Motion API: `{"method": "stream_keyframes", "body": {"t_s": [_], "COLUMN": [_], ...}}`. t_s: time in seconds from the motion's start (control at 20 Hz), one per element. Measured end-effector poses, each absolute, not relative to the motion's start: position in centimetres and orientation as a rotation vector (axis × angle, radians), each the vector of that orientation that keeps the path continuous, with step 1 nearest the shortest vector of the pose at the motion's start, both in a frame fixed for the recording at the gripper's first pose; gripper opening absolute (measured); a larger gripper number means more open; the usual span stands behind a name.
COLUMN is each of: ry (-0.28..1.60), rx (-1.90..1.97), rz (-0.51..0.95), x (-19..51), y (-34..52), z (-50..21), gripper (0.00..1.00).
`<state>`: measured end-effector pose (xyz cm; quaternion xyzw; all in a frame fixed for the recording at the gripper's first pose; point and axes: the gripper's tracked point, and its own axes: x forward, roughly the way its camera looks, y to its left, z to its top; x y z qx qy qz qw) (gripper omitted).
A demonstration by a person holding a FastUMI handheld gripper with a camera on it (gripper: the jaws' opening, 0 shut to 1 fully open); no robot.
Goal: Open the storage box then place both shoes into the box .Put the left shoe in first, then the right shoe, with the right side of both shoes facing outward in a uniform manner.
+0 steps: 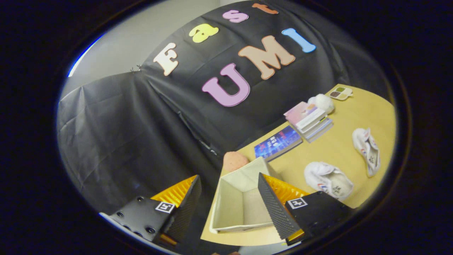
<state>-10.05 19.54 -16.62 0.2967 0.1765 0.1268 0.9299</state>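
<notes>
My gripper (228, 186) is open, nothing held between its fingers, and it hangs tilted above the table. Between and just beyond the fingers stands the beige fabric storage box (226, 207), open at the top with nothing inside that I can see. Two white shoes lie on the yellow table (336, 145) off to the right of the right finger. The nearer shoe (327, 179) lies just beyond that finger's body, its opening facing up. The farther shoe (367, 150) lies further right on its side.
A pink rounded object (234, 161) sits at the box's far corner. A blue book (277, 142) and a stack of books (308, 120) lie beyond the box. A white fluffy ball (322, 102) and a small palette (339, 93) are near the wall.
</notes>
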Motion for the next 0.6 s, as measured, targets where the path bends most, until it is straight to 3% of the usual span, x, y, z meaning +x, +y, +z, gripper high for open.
{"method": "stream_keyframes", "body": {"t_s": [0.6], "ry": [0.579], "rx": [0.321], "rz": [-0.012], "x": [-7.7], "y": [4.8], "z": [-31.4], "gripper": [0.99]}}
